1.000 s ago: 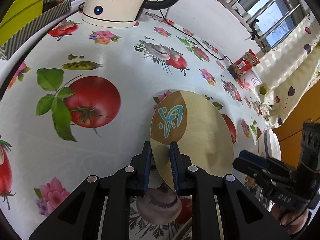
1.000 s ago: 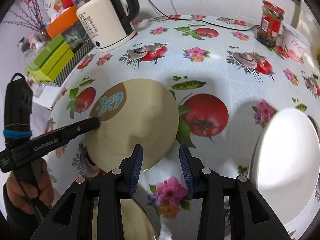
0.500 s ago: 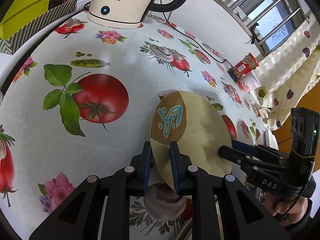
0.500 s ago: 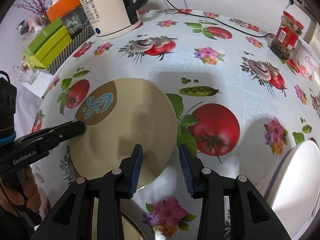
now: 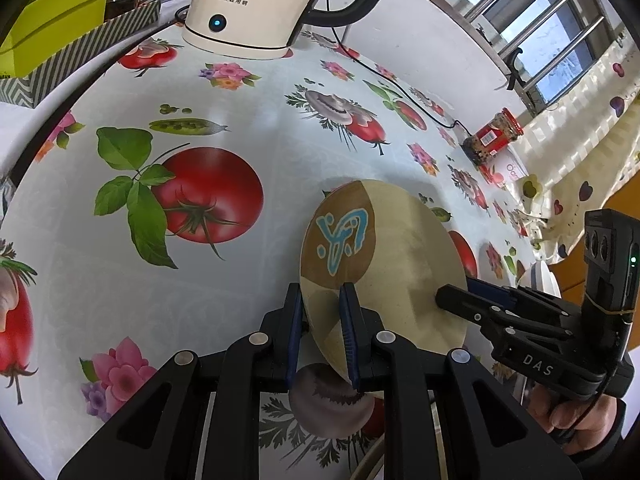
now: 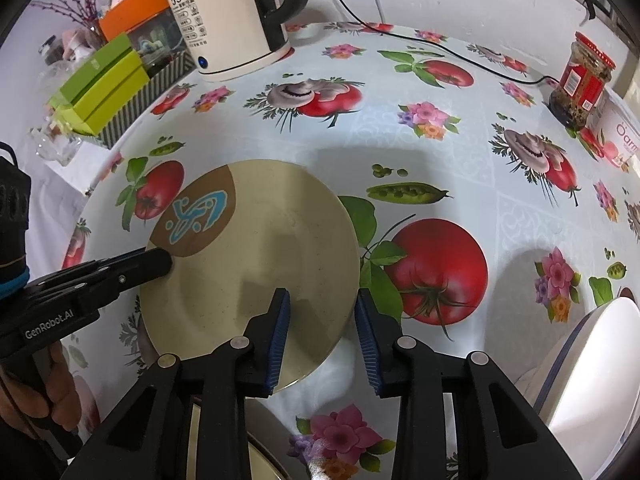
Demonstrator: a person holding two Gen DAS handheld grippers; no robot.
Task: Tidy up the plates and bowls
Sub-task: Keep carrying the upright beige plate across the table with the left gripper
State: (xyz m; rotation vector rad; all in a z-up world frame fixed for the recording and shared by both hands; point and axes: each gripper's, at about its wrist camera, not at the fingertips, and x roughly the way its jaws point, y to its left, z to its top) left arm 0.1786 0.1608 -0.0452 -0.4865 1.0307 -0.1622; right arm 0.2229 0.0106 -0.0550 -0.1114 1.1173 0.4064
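So far little is sorted: the beige plate [image 6: 256, 256] is pinched at its near rim by the left gripper [image 5: 320, 336] above the desk [image 5: 240, 92], while the right gripper [image 6: 322, 336], closing, straddles the opposite rim. A white bowl [image 6: 592, 364], perhaps stacked, waits aside.

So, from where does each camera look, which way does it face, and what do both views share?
Left wrist: sits on the left tool, looking down over the tablecloth; its fingers clamp the beige plate; the right tool and hand show.
Right wrist: sits on the right tool, closing astride the plate's rim; the left tool and hand show.
Shared: plate, kettle, jar.
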